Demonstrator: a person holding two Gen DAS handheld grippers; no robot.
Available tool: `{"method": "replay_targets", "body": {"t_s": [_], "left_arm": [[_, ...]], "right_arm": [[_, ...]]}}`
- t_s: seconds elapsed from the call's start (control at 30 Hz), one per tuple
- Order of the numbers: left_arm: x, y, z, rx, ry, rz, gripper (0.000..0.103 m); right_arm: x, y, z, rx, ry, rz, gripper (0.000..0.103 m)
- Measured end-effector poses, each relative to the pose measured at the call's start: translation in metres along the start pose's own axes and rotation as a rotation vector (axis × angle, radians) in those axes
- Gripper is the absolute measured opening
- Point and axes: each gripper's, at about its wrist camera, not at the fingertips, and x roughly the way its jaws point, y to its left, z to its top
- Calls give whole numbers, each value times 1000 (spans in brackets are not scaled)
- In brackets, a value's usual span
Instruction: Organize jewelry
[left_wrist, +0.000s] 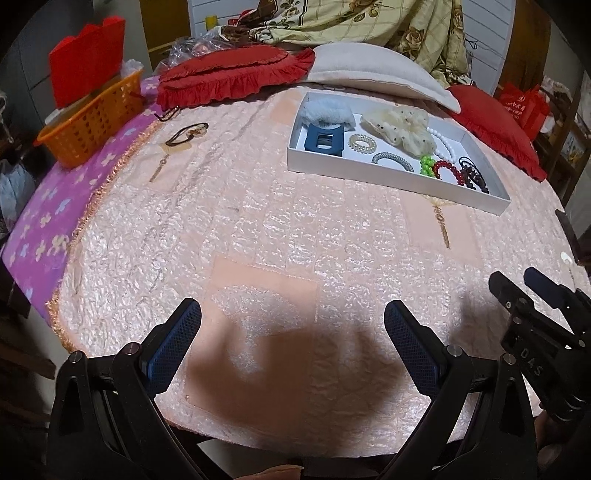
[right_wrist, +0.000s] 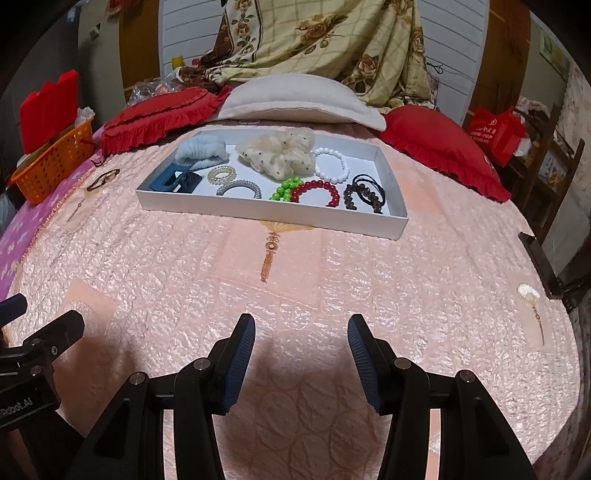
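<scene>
A white tray (right_wrist: 273, 216) (left_wrist: 399, 179) lies on the pink bedspread and holds a blue hair claw (right_wrist: 176, 181), a light blue scrunchie (right_wrist: 201, 150), a cream scrunchie (right_wrist: 280, 153), coil hair ties, a white bead bracelet (right_wrist: 331, 165), green (right_wrist: 286, 189), red (right_wrist: 317, 192) and dark brown (right_wrist: 354, 197) bead bracelets and black hair ties. A dark hair tie with a pale charm (left_wrist: 186, 133) (right_wrist: 103, 180) lies loose left of the tray. My left gripper (left_wrist: 291, 325) is open and empty, low over the near bedspread. My right gripper (right_wrist: 301, 334) is open and empty, in front of the tray.
An orange basket (left_wrist: 92, 118) with a red bag stands at the left edge. Red frilled cushions (left_wrist: 232, 75) (right_wrist: 443, 151), a beige pillow (right_wrist: 295, 98) and a floral quilt lie behind the tray. A dark wooden piece (right_wrist: 543, 258) is at the bed's right edge.
</scene>
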Motion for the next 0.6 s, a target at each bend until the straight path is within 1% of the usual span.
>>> {"method": "replay_targets", "body": {"t_s": [0.17, 0.23, 0.37, 0.43, 0.6], "left_arm": [[4, 13, -1, -38, 9, -8, 100], [4, 18, -1, -49, 7, -5, 100], [8, 24, 0, -55, 13, 26, 100], [8, 26, 0, -60, 13, 21, 100], [2, 34, 1, -76, -23, 8, 100]], "right_arm": [[2, 11, 9, -3, 26, 33, 50], [2, 17, 11, -10, 21, 23, 50], [2, 26, 13, -33, 14, 5, 50], [2, 28, 14, -46, 8, -2, 50], [3, 35, 17, -74, -2, -29, 50]]}}
